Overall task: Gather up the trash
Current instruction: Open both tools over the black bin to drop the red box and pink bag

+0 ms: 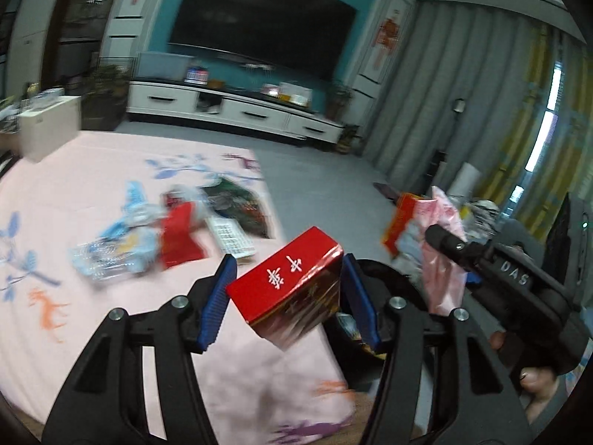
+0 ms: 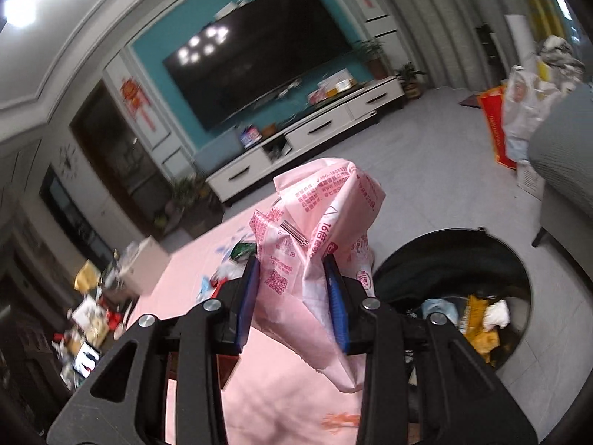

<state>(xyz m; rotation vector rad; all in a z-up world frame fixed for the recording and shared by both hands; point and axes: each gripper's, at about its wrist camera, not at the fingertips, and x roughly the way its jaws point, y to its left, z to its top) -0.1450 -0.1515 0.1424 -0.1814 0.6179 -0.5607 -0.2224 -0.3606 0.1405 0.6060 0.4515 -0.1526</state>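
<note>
Trash is held in both grippers. The left gripper (image 1: 287, 296) is clamped on a red box (image 1: 289, 289) above the pink tablecloth (image 1: 92, 170). The right gripper (image 2: 292, 296) is clamped on a crumpled pink wrapper (image 2: 318, 230). At four o'clock from it, the black trash bin (image 2: 511, 259) holds other rubbish.

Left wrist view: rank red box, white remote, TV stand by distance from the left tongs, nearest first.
1. Red box: between the left tongs.
2. White remote: on the pink cloth, ahead, slightly left.
3. TV stand: against the far wall.
</note>
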